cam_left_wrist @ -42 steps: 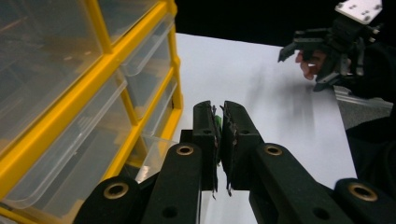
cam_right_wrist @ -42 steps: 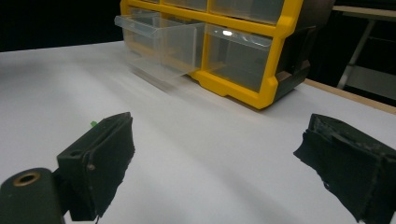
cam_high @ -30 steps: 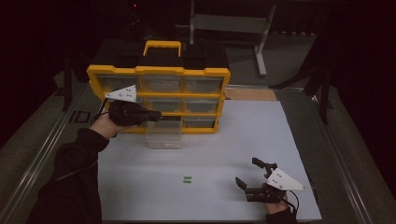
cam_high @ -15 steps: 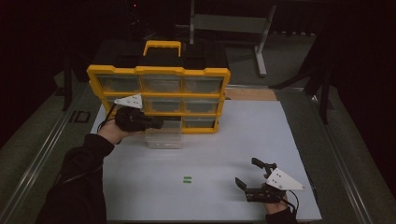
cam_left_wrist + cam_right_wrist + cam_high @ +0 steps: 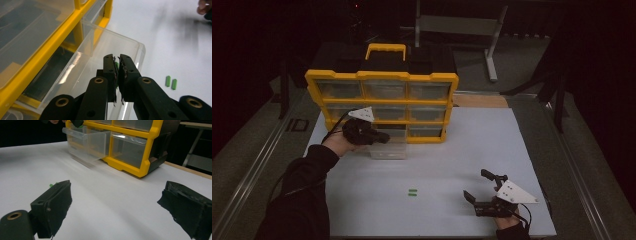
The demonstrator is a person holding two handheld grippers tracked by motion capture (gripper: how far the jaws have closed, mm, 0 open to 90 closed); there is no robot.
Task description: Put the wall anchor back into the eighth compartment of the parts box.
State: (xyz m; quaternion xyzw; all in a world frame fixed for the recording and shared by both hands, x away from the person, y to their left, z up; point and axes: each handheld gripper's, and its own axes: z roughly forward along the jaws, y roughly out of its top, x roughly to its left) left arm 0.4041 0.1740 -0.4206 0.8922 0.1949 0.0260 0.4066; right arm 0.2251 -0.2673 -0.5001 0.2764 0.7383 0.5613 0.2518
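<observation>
Lowered since a second ago, left hand-held gripper (image 5: 117, 65) pinches a green piece (image 5: 116, 66) over the open drawer (image 5: 130, 47); right hand-held gripper (image 5: 480, 187) rests spread on the surface (image 5: 472, 145).

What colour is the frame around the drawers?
Yellow: the organizer frame shows best in the high view.

High cam: above near edge, looks fwd/down on the table (image 5: 472, 150). Gripper cams sit low: left close on the drawer (image 5: 105, 50), right farther off; all share the organizer (image 5: 382, 100).
</observation>
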